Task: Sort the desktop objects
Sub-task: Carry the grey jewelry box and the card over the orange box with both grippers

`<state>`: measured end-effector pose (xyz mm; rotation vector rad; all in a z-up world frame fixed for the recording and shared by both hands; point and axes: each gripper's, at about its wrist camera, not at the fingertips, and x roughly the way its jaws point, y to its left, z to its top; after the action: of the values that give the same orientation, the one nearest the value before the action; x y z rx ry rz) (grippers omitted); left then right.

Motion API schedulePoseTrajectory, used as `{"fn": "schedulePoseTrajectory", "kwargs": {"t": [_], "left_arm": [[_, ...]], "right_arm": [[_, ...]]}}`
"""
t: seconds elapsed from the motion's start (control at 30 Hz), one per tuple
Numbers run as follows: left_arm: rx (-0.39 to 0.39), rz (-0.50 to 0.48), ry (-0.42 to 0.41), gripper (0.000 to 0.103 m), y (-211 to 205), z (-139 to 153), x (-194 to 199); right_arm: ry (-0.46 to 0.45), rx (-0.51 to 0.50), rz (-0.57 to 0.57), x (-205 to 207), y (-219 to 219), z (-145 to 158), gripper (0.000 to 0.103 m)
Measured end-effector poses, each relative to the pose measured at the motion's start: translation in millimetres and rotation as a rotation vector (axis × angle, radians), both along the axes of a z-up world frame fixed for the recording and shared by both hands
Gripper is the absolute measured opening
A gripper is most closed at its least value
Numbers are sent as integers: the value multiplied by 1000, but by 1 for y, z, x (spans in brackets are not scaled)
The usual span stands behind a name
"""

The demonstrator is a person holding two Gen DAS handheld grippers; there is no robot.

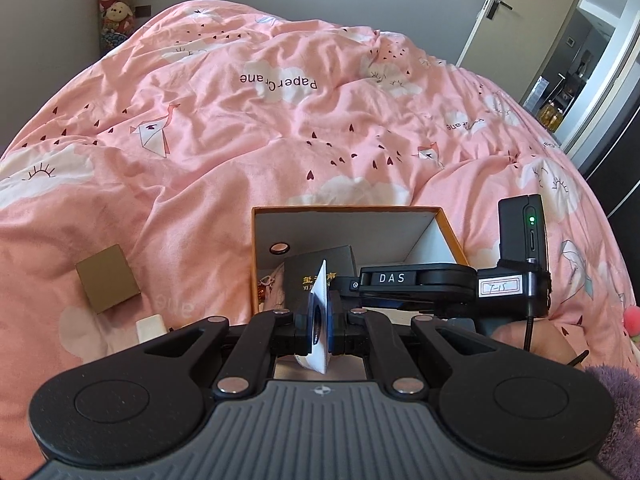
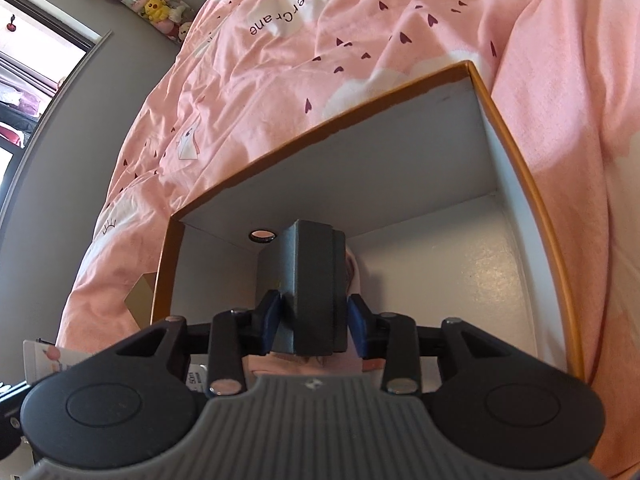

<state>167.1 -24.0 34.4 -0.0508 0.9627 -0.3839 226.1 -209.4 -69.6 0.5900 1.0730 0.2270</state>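
An open orange-rimmed box [image 1: 344, 210] with white inner walls [image 2: 360, 168] lies on a pink duvet. My left gripper [image 1: 320, 320] is shut on a thin white card [image 1: 320, 296] held on edge just in front of the box. My right gripper [image 2: 314, 312] reaches down into the box. A dark grey case [image 2: 312, 280] stands between its blue pads [image 2: 270, 316], which sit close beside it without clearly pressing. The left wrist view shows that case [image 1: 304, 280] with gold lettering, leaning inside the box.
A small brown cardboard box [image 1: 106, 278] and a white item [image 1: 151, 328] lie on the duvet [image 1: 240, 140] left of the big box. Pink odds and ends [image 1: 270, 284] sit in its left corner. A door [image 1: 500, 4] stands at the far right.
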Motion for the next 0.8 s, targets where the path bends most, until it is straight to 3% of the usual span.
{"fn": "schedulePoseTrajectory", "kwargs": {"t": [0.17,0.3,0.43,0.63,0.7,0.8], "left_arm": [[20,6,3,7,-3,-1,2],[27,-6,2,7,-5,-1,2],[37,-19,12,7,-9,-4,4],[58,-26,34,7,-11,-8,5],[66,-40,40,7,-12,-9,5],[97,-69,50,7,-15,-13,3]], "right_arm": [[-17,7,-11,-1,-1,2,41],[-7,189,-62,-2,-16,0,38],[10,243,-36,3,-11,-2,38],[13,142,34,7,10,-5,39],[-8,46,38,5,14,0,43],[-45,10,28,0,8,7,47]]}}
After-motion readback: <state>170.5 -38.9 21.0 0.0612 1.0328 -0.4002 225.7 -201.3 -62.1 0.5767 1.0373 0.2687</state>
